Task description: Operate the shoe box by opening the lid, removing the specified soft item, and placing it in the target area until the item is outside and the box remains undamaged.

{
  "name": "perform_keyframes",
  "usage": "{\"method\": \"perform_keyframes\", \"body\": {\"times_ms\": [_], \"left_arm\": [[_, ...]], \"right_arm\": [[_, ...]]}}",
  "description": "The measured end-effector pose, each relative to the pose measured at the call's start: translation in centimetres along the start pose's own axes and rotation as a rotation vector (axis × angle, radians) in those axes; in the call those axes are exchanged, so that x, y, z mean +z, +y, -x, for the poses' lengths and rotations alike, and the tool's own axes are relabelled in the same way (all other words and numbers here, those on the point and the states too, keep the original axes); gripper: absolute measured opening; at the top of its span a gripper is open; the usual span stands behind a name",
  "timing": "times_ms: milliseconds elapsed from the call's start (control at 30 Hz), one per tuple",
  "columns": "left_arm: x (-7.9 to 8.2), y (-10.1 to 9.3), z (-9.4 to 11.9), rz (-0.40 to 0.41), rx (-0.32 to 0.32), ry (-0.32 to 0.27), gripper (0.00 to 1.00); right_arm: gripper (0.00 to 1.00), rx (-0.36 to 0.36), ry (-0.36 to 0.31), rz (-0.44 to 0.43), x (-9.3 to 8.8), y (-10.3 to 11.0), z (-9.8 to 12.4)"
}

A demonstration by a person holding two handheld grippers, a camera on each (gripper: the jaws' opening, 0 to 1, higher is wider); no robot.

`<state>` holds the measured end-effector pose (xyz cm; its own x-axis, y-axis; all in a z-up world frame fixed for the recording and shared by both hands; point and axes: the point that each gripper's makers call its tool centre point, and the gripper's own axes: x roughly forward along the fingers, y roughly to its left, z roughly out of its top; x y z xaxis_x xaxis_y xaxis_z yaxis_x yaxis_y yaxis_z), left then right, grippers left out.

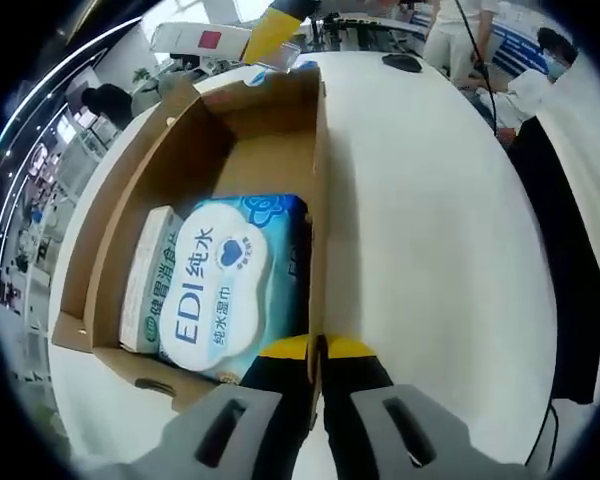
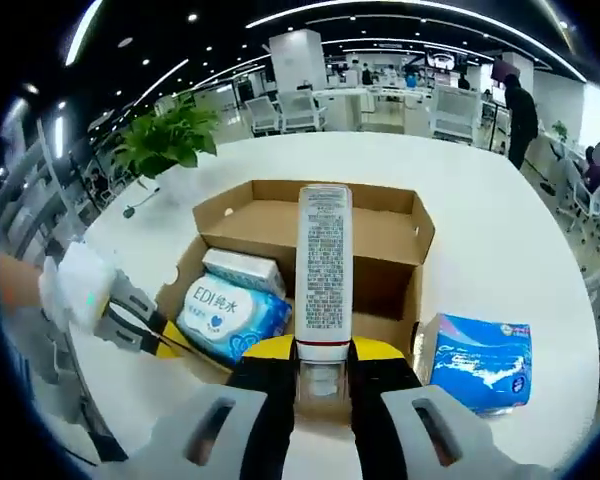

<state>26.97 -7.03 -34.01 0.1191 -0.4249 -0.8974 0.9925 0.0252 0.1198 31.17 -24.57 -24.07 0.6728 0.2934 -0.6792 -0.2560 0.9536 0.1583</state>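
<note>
The open cardboard shoe box (image 1: 130, 200) lies on a white table. Inside it lie a blue-and-white wet wipes pack (image 1: 225, 285) and, beside it, a pale tissue pack (image 1: 148, 280). My left gripper (image 1: 318, 350) is shut on the box's near side wall, one jaw inside and one outside. In the right gripper view, my right gripper (image 2: 323, 352) is shut on a white tube (image 2: 323, 262) with printed text, held upright over the box (image 2: 380, 235). The wipes pack (image 2: 230, 310) and the tissue pack (image 2: 242, 268) lie below it. The left gripper (image 2: 140, 322) pinches the box's corner there.
A blue soft pack (image 2: 480, 362) lies on the table (image 2: 500, 250) to the right of the box. A potted plant (image 2: 165, 140) stands at the table's far left. Office desks, chairs and people are behind. The right gripper's yellow tip (image 1: 275, 30) shows beyond the box's far end.
</note>
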Motion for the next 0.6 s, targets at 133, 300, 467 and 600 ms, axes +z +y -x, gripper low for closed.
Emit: {"method": "perform_keyframes", "body": {"times_ms": [133,300,467,600], "left_arm": [[0.0,0.0,-0.1,0.003,0.001,0.0,0.02],[0.0,0.0,0.0,-0.003,0.004,-0.002,0.02],[0.0,0.0,0.0,0.006,-0.006,0.003,0.02],[-0.1,-0.1,-0.2,0.025,-0.026,0.029,0.01]], "right_arm": [[0.17,0.023,-0.01,-0.044,0.3,0.4,0.2],[0.17,0.016,-0.045,-0.029,1.1,0.2,1.4],[0.17,-0.017,-0.051,0.024,1.3,-0.9,2.8],[0.17,-0.045,-0.057,0.048,1.4,-2.1,4.0]]}}
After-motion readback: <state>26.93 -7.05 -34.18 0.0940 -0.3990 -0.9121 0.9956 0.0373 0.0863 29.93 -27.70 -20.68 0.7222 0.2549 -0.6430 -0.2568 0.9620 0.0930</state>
